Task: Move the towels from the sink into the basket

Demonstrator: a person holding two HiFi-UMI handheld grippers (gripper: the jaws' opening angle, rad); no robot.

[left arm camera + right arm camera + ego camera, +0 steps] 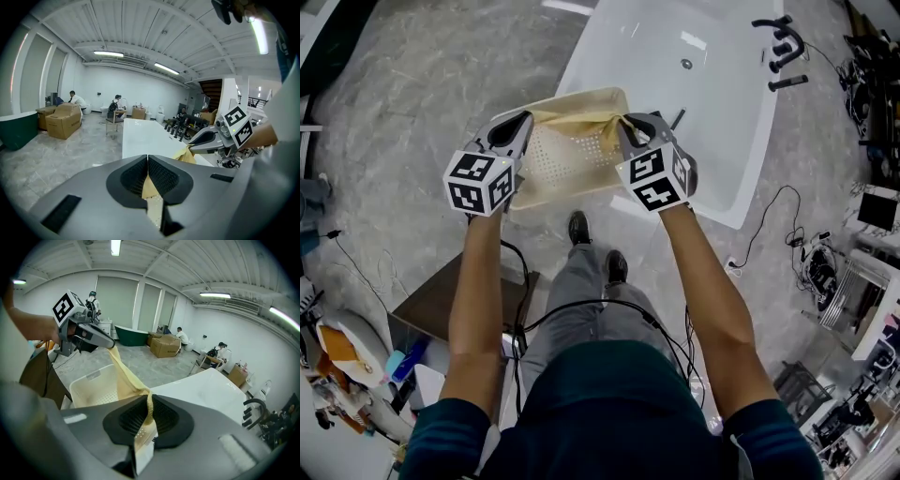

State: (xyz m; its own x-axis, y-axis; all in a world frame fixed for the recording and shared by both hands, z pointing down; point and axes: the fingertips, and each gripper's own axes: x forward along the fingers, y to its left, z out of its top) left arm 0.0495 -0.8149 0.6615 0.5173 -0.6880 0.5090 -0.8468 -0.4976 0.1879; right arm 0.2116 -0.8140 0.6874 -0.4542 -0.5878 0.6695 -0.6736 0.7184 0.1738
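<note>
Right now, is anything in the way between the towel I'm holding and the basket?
Nothing visible. The towel hangs stretched between the left gripper and the right gripper, both shut on it, over the open top of the basket, whose inside looks bare.

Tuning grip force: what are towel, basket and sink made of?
The towel looks like soft matte yellow cloth: it drapes and creases. The basket is probably rigid cream plastic, perforated walls. The sink is glossy white with glare; acrylic or ceramic, can't tell.
</note>
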